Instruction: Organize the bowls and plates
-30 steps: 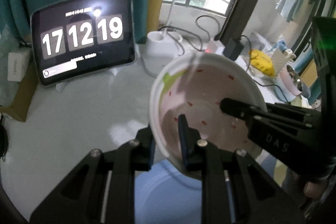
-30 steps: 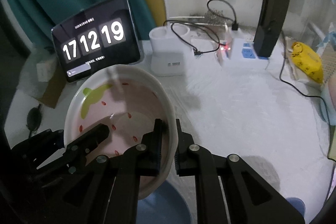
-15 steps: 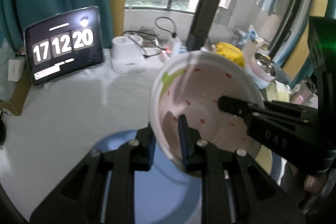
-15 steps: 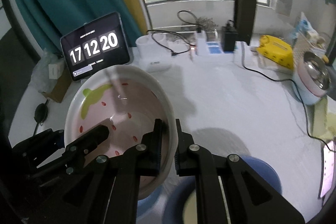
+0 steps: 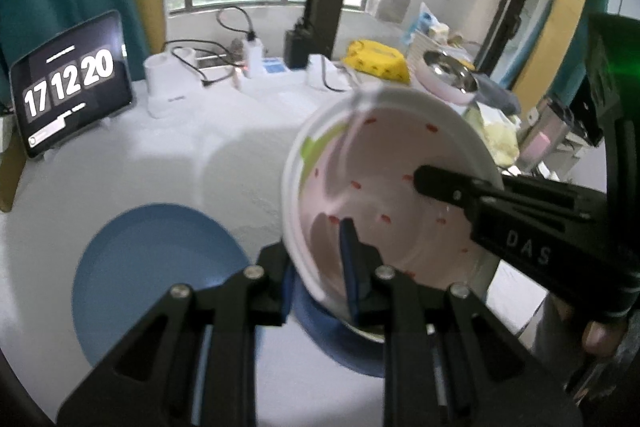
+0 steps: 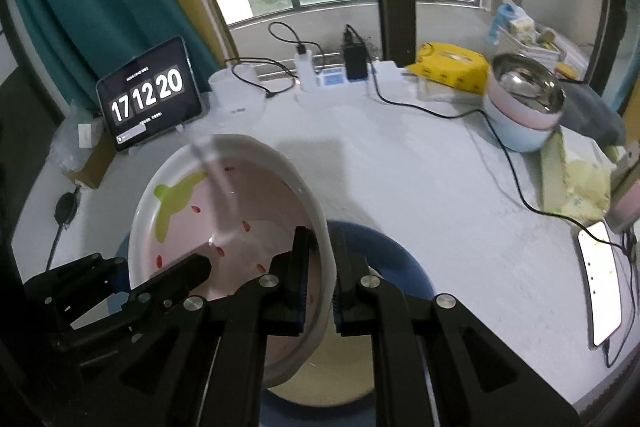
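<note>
The left gripper is clenched on the rim of the strawberry bowl, one pad outside the white wall and the blue pad inside against the pink glaze. In the right wrist view the right gripper grasps the opposite rim of the same bowl the same way, a finger on each side of the wall. The bowl hangs tilted between the two, in the centre-right of the left view and the lower left of the right view, clear of the table, its green leaf mark towards the upper left.

Below the bowl in the right view sits a dark blue bowl with a cream inside. In the left view a flat blue plate lies in the lower left on the white table.

Further out, a tablet showing clock digits stands at the left edge. A white holder with a black cable stands near it, a yellow packet sits upper centre-right, and a steel-lined pink pot stands at the right in the right view, with a lit phone at the right edge
</note>
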`<state>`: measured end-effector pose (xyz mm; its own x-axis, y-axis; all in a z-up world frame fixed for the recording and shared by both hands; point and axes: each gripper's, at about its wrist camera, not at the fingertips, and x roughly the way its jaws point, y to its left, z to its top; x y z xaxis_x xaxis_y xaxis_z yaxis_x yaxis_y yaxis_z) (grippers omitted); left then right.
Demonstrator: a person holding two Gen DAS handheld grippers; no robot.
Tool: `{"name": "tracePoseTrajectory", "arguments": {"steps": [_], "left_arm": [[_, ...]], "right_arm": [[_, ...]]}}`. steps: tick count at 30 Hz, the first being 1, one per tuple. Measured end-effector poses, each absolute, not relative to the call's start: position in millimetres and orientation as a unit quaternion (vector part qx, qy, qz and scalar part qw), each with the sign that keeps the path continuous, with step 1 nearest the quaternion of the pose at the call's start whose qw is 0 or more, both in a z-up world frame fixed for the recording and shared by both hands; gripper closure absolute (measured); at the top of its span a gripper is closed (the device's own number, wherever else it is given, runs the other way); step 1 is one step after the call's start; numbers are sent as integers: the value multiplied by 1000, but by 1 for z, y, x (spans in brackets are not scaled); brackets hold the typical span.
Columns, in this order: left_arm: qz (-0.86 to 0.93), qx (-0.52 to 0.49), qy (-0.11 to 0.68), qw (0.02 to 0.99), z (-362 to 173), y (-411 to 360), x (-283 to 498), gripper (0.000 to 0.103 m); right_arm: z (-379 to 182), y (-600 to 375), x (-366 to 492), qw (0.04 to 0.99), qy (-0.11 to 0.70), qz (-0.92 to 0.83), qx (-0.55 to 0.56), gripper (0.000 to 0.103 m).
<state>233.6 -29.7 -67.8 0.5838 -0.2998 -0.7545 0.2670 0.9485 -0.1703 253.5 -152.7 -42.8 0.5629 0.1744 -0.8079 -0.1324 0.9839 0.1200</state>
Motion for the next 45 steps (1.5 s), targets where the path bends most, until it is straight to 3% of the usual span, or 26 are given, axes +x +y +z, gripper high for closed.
{"name": "tracePoseTrajectory", "arguments": {"steps": [23, 41, 43, 45], "left_arm": [[-138, 24, 459, 877, -101, -70, 216, 83], [-120, 5, 463, 878, -101, -64, 216, 76], [-108, 12, 456, 883, -98, -61, 216, 73], [-113, 6, 446, 888, -94, -56, 214, 62]], "right_arm": [[-83, -195, 233, 868, 484, 102, 48, 92], [-74, -199, 227, 884, 457, 91, 31, 77], [-69, -202, 228, 886, 453, 90, 31, 73], [-66, -204, 228, 888, 450, 90, 31, 72]]}}
